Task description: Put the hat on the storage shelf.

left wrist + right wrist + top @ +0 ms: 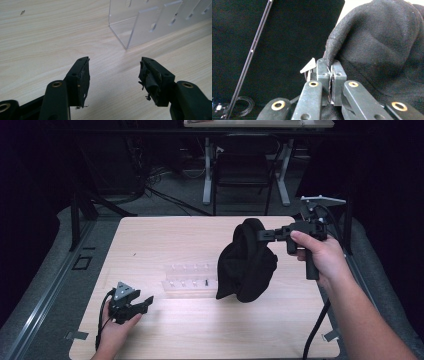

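A black cloth hat (247, 262) hangs above the right half of the wooden table (165, 235), its lower edge near the tabletop. My right gripper (260, 235) is shut on its upper edge; in the right gripper view the jaws pinch a fold of the black cloth hat (382, 42) at the right gripper's tips (330, 65). My left gripper (146, 302) rests low on the table near the front left corner, open with nothing between its fingers; in its own view the left gripper (113, 75) stands wide open over bare wood.
A clear acrylic rack (187, 280) with slotted dividers lies at the table's middle, left of the hat; the same clear rack (150, 22) stands just ahead of the left jaws. A chair and desk legs stand beyond the far edge. Cables trail from both grippers.
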